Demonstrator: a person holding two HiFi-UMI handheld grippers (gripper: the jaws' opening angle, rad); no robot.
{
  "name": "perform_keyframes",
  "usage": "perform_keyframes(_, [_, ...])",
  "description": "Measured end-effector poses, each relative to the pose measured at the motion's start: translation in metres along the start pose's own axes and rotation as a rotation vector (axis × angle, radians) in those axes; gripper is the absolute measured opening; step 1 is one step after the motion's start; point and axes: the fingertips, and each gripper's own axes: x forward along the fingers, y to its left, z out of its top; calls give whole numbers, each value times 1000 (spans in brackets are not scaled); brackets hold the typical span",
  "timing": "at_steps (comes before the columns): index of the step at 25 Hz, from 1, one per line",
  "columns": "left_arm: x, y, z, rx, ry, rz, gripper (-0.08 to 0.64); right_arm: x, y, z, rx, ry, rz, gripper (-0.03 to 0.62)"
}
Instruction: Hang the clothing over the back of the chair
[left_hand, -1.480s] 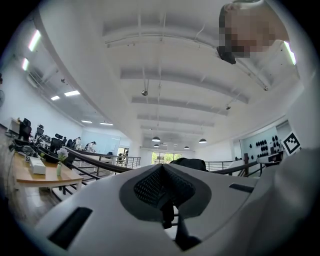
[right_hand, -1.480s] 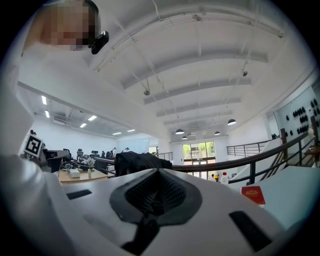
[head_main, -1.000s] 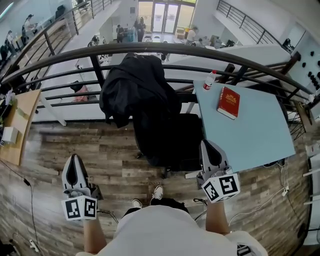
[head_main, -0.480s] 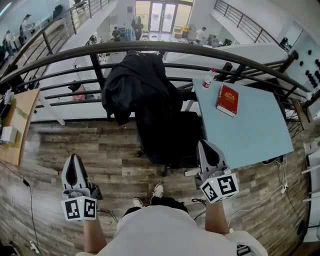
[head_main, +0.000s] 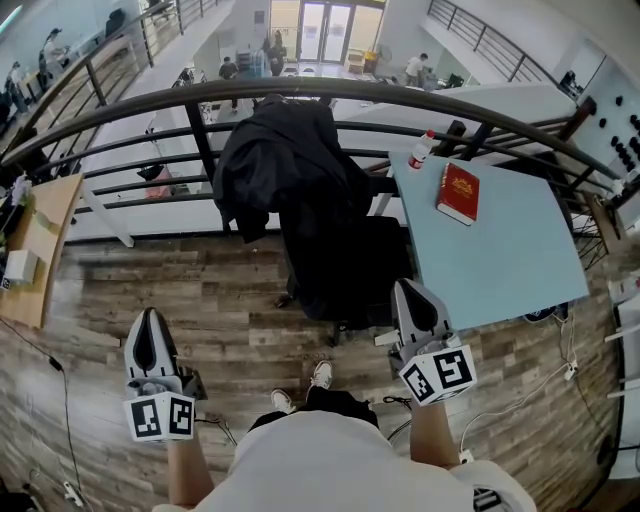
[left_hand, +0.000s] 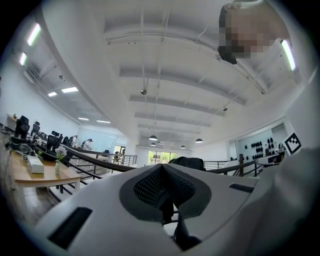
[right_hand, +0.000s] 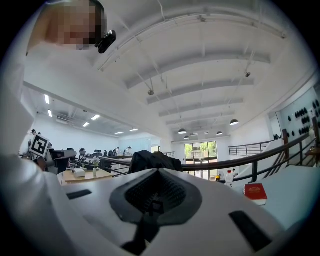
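your left gripper (head_main: 149, 318): jaws together, empty | your right gripper (head_main: 408, 292): jaws together, empty | black jacket (head_main: 288, 165) draped over chair (head_main: 350, 270) back, ahead of both jaws, untouched

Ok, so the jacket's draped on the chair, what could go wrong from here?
The jacket hangs bunched, mostly off to one side of the chair, so it may slide off. The chair stands close to the railing; a slipping jacket could go through the bars. The bottle sits at the table corner beside the chair, so a nudge might tip it.
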Motion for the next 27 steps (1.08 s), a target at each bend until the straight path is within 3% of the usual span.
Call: perform_keyframes(27, [-20, 19, -11, -9, 31, -49, 23, -17, 35, -13, 2, 9, -35, 17])
